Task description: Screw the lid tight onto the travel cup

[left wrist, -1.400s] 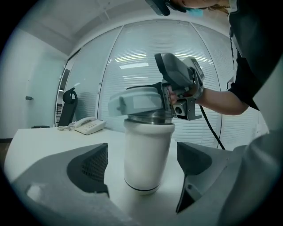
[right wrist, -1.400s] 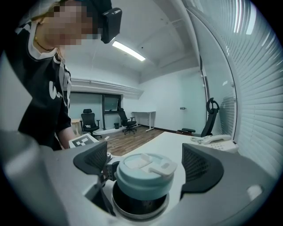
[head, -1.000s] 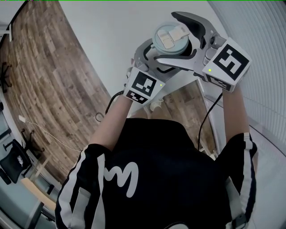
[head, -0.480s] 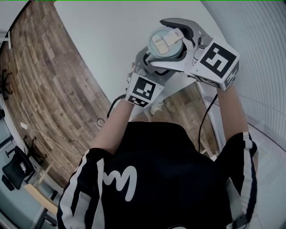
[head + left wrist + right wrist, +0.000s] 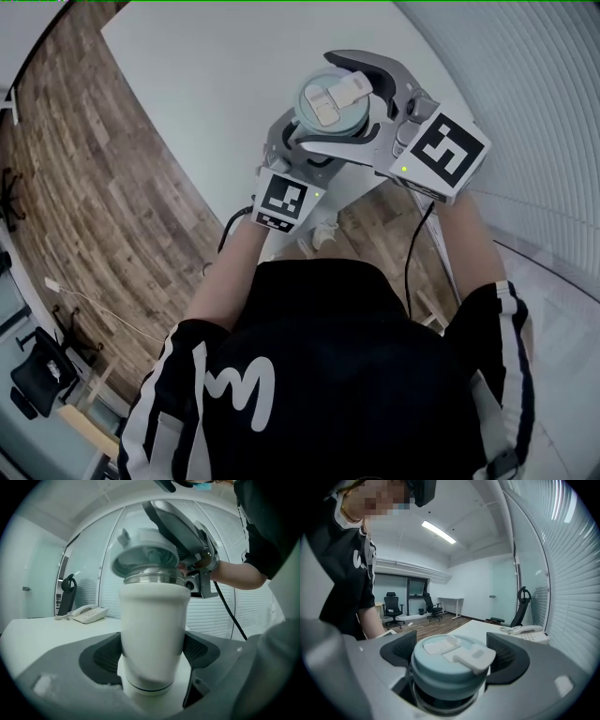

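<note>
Table white across the upper left of the head view, left gripper at upper middle with jaws spread wide and clamped on upright white travel cup, right gripper likewise gripping pale-blue lid tilted on the cup's steel rim.

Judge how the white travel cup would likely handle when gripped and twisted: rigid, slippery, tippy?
Probably rigid: the travel cup has a hard white wall and a steel rim. Its smooth side looks slippery, so it may turn between the fingers under torque. Tall and narrow, it would likely tip if pushed near the top.
</note>
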A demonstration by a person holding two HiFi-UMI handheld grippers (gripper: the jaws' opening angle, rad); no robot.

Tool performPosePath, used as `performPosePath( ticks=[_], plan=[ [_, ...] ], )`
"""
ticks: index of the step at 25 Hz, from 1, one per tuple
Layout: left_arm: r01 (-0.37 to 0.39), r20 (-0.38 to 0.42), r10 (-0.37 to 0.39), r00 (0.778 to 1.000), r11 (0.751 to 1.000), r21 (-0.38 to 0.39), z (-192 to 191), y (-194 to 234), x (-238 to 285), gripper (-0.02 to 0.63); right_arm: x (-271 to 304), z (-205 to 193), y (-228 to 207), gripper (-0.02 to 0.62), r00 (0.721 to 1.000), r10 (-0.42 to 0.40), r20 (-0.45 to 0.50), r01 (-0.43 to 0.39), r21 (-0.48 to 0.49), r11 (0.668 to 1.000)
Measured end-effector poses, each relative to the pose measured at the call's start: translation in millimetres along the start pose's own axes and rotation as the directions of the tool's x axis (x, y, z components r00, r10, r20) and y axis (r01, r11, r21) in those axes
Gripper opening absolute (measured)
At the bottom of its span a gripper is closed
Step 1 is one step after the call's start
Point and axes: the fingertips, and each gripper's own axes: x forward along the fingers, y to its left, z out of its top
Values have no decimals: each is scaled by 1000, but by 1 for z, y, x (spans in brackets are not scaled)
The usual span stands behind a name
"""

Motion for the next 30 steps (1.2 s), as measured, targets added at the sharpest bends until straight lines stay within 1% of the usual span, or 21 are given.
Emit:
performPosePath(
  ticks=[3, 6, 11, 15, 19, 23, 27, 30],
  plan=[
    [0, -1, 0, 1000, 1000, -6, -4, 5, 1, 408, -1, -2, -1, 465, 998, -25, 52, 24, 11, 1000],
    [0, 1, 0, 1000, 1000, -9, 0, 8, 0, 408, -7, 2, -1, 464, 994, -41, 101, 38, 29, 999],
    [3, 1, -3, 1000, 1000, -6, 6, -9, 3, 408, -28, -9, 1, 463, 988, -79, 133, 75, 32, 997],
    [5, 0, -5, 1000, 1000, -3, 8, -18, 2, 408, -38, -13, 6, 463, 982, -91, 165, 87, 34, 996],
    [4, -1, -4, 1000, 1000, -8, 8, -15, 2, 408, -33, -17, 6, 463, 980, -101, 169, 98, 25, 995],
    [2, 1, -2, 1000, 1000, -11, 7, -12, 4, 408, -31, -14, 4, 463, 973, -127, 191, 121, 42, 992],
    [4, 0, -4, 1000, 1000, -13, 6, -14, 4, 408, -33, -20, 3, 463, 966, -183, 180, 183, 19, 983],
    [2, -1, -2, 1000, 1000, -15, 5, -15, 4, 408, -34, -21, 1, 463, 950, -260, 172, 258, 35, 965]
  ],
)
